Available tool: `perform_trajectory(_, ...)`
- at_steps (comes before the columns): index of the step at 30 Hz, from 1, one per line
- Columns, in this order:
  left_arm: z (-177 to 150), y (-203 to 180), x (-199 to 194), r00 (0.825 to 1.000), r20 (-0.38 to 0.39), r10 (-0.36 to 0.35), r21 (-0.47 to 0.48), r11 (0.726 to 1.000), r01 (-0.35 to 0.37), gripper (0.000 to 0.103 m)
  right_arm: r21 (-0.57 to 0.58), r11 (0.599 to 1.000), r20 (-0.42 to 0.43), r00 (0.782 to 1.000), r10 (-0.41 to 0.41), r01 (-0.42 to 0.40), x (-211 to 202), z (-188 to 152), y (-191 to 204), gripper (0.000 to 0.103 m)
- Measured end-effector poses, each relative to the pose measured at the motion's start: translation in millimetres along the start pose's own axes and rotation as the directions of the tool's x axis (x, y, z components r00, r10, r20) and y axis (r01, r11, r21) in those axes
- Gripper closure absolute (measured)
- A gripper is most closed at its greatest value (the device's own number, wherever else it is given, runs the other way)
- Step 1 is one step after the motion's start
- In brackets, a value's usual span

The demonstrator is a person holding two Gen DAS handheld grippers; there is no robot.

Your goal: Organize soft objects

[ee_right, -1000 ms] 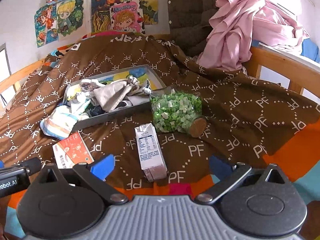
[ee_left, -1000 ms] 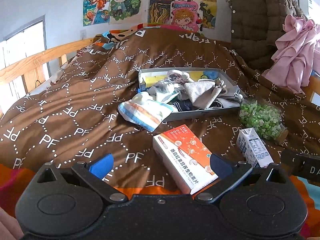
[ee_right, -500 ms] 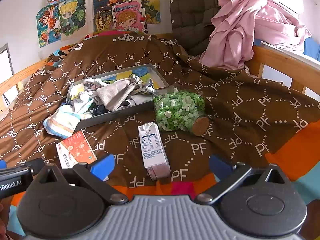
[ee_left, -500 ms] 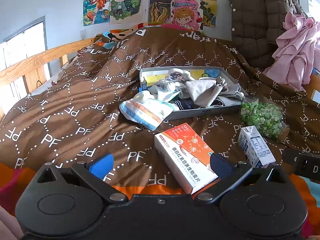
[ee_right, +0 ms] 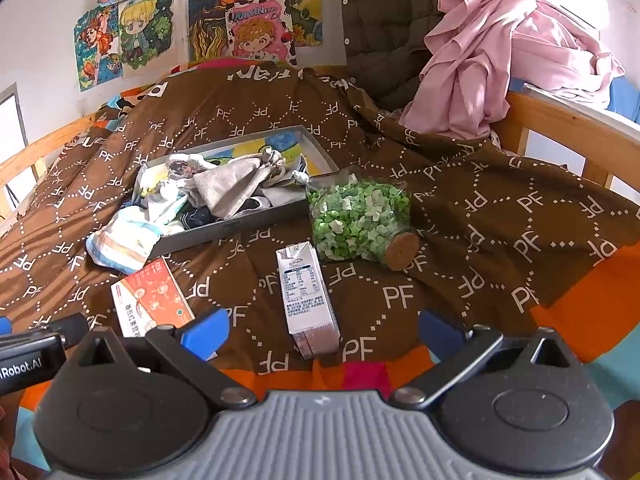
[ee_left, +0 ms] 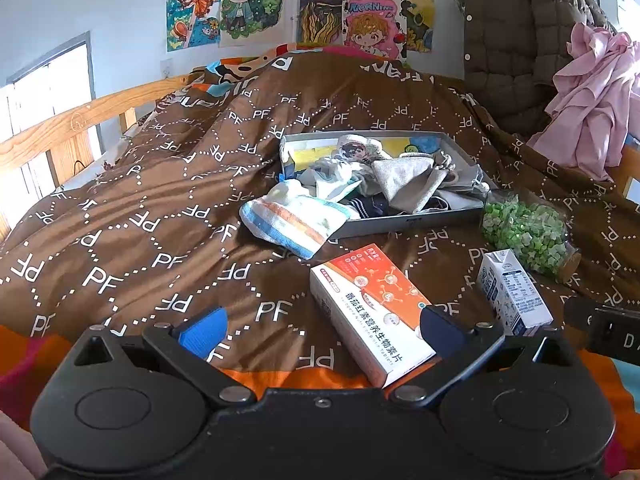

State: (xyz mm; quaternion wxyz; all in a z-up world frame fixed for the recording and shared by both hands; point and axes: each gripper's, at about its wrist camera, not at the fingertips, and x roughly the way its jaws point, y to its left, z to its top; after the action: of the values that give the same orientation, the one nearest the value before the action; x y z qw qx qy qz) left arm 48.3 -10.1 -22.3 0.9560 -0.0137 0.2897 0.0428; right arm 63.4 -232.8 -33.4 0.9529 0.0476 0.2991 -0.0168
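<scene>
A shallow grey tray (ee_left: 408,222) (ee_right: 224,230) lies on the brown bedspread, filled with socks and a grey drawstring pouch (ee_left: 408,184) (ee_right: 236,188). A striped cloth (ee_left: 294,222) (ee_right: 120,240) hangs over the tray's near left corner onto the bed. My left gripper (ee_left: 320,326) is open, low over the bed's near edge, with an orange-and-white box (ee_left: 370,308) (ee_right: 150,300) lying just in front of its right finger. My right gripper (ee_right: 320,328) is open too, nothing between its fingers, and a small milk carton (ee_right: 308,300) (ee_left: 512,292) lies ahead of it.
A corked jar of green and white pieces (ee_right: 360,220) (ee_left: 528,236) lies on its side right of the tray. Pink clothing (ee_right: 492,52) and a dark quilted jacket (ee_left: 524,44) hang at the back right. Wooden bed rails (ee_left: 60,128) (ee_right: 568,128) run along both sides.
Both views have shifted slightly, as if the grippers drew back and rose a little. Nothing on the bed has moved and both grippers stay open.
</scene>
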Motion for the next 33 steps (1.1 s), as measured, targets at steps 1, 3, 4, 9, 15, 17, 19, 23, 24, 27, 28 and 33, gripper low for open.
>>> perform_trajectory(1, -0.5, 0.7, 0.2, 1.0, -0.001, 0.002, 0.001, 1.0, -0.002, 0.001, 0.0, 1.0, -0.002, 1.0, 0.0, 0.0, 0.2, 0.0, 0.0, 0.0)
perform_trajectory(3, -1.0, 1.2, 0.7, 1.0, -0.004, 0.007, 0.002, 1.0, -0.007, 0.001, -0.002, 1.0, -0.005, 1.0, 0.001, -0.001, 0.8, -0.1, 0.5, 0.0)
perform_trajectory(4, -1.1, 1.3, 1.2, 1.0, -0.005, 0.01, 0.002, 1.0, -0.01, 0.001, -0.003, 1.0, -0.005, 1.0, 0.002, -0.002, 1.0, -0.6, 0.7, 0.0)
perform_trajectory(9, -1.8, 1.7, 1.7, 1.0, -0.01, 0.019, 0.006, 1.0, -0.019, 0.001, -0.01, 1.0, -0.012, 1.0, 0.004, -0.004, 2.6, -1.0, 1.2, 0.0)
perform_trajectory(15, -1.4, 1.9, 2.5, 0.999, -0.019, 0.031, 0.007, 0.999, -0.031, 0.001, -0.014, 1.0, -0.016, 1.0, 0.006, -0.006, 3.3, -1.4, 1.9, 0.0)
perform_trajectory(17, -1.2, 1.1, 3.3, 0.999, -0.022, 0.034, 0.009, 0.999, -0.034, 0.001, -0.016, 1.0, -0.016, 1.0, 0.007, -0.007, 3.0, -1.5, 2.3, 0.0)
perform_trajectory(19, -1.1, 0.4, 3.4, 0.999, -0.025, 0.036, 0.01, 0.999, -0.036, 0.001, -0.016, 1.0, -0.016, 1.0, 0.007, -0.007, 3.0, -1.6, 2.7, 0.0)
perform_trajectory(23, -1.1, 0.2, 3.4, 0.999, -0.027, 0.036, 0.011, 0.999, -0.036, 0.001, -0.016, 1.0, -0.016, 1.0, 0.007, -0.007, 2.8, -1.6, 2.8, 0.0)
perform_trajectory(24, -1.3, 0.3, 3.2, 0.999, -0.027, 0.036, 0.012, 0.999, -0.036, 0.001, -0.016, 1.0, -0.016, 1.0, 0.007, -0.007, 3.0, -1.5, 2.6, 0.0)
perform_trajectory(27, -1.7, 0.2, 3.8, 0.999, -0.029, 0.037, 0.012, 0.999, -0.036, 0.001, -0.016, 1.0, -0.016, 1.0, 0.007, -0.007, 3.0, -1.5, 2.5, 0.0)
perform_trajectory(28, -1.5, 0.2, 3.8, 0.999, -0.028, 0.037, 0.011, 0.999, -0.036, 0.001, -0.016, 1.0, -0.016, 1.0, 0.007, -0.007, 2.9, -1.5, 2.6, 0.0)
perform_trajectory(33, -1.6, 0.2, 3.6, 0.999, -0.029, 0.037, 0.012, 0.999, -0.036, 0.001, -0.016, 1.0, -0.017, 1.0, 0.007, -0.007, 3.0, -1.6, 2.7, 0.0)
